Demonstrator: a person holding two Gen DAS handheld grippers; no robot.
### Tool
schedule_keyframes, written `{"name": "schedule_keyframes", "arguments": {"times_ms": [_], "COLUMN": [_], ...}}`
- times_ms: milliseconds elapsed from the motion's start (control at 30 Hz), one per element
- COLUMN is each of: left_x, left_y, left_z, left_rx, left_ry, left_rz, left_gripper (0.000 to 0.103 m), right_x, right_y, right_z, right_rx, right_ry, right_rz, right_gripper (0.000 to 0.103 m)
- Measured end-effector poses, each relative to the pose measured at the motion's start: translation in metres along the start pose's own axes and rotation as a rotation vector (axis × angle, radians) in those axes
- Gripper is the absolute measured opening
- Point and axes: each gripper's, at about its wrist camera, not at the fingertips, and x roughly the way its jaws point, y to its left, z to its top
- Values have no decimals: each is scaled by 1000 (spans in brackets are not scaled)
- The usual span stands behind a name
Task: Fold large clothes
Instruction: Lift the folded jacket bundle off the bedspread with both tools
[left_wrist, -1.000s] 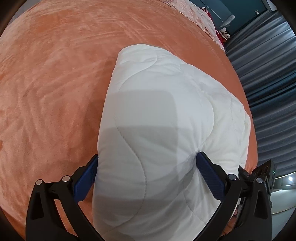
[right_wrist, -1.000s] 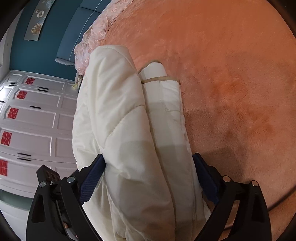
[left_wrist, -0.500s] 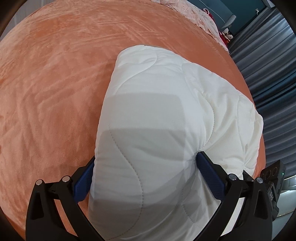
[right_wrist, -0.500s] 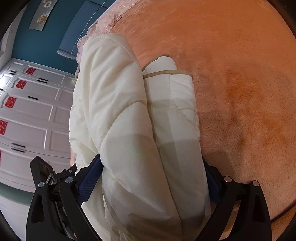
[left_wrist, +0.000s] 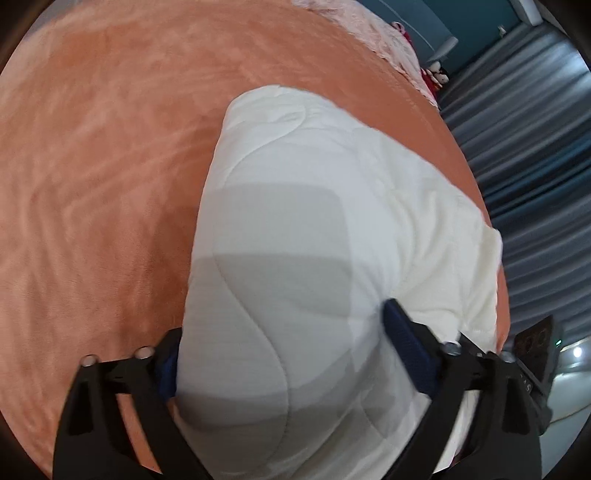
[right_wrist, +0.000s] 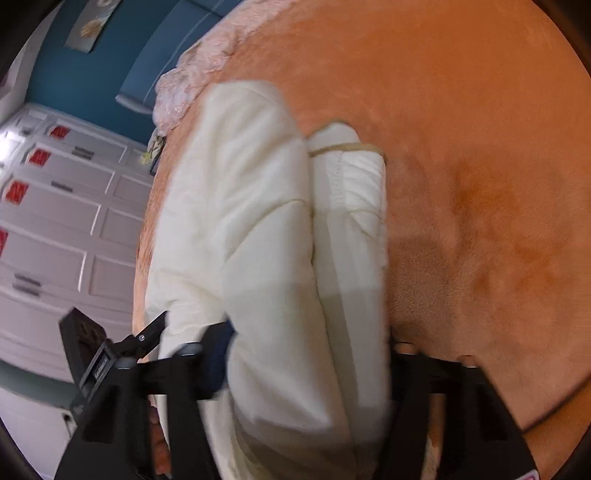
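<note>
A thick white quilted garment (left_wrist: 332, 221), folded into a puffy bundle, lies on the orange plush bedspread (left_wrist: 92, 184). My left gripper (left_wrist: 282, 328) straddles its near end. Its jaws are closing, and the blue pads (left_wrist: 404, 343) dent the padding on both sides. In the right wrist view the same bundle (right_wrist: 258, 221) shows its stacked layers and a tan-edged hem. My right gripper (right_wrist: 308, 336) is also closing on it. One of its blue pads (right_wrist: 219, 354) digs into the fabric, and the other is hidden behind the fold.
The bedspread (right_wrist: 480, 147) stretches wide beyond the bundle. Pink lacy bedding (right_wrist: 192, 85) lies at the bed's far end. White wardrobe doors (right_wrist: 55, 221) with red stickers stand past one edge, and grey curtains (left_wrist: 535, 147) past the other. A black part of the other gripper (left_wrist: 535, 350) is close by.
Both pairs of jaws have come inward and now squeeze the white bundle, the right pair much more. The right gripper has risen a little and rolled.
</note>
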Motion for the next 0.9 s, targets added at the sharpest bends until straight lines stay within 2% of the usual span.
{"name": "schedule_keyframes", "arguments": {"times_ms": [33, 100, 167, 400, 533, 733, 900], "left_x": [-6, -23, -43, -111, -154, -228, -284], "left_y": [-5, -17, -28, -70, -99, -133, -147], "left_z": [-1, -2, -4, -5, 0, 15, 38], "left_rx": [16, 54, 82, 174, 230, 324, 378], "left_ry": [-9, -32, -61, -190, -293, -458, -588], "left_rz": [6, 7, -15, -86, -129, -185, -221], "left_gripper": [75, 63, 60, 60, 60, 60, 60], "right_x": [-7, -19, -36, -108, -154, -212, -245], "right_y": [6, 15, 28, 63, 93, 149, 193], "right_z": [-1, -3, -6, -11, -11, -2, 9], "right_rx": [-17, -40, -79, -150, -210, -312, -399], "right_ry": [-9, -30, -66, -205, -314, -465, -554], "right_rz": [-5, -14, -33, 16, 53, 133, 190], "right_gripper": [40, 37, 36, 36, 36, 37, 37]}}
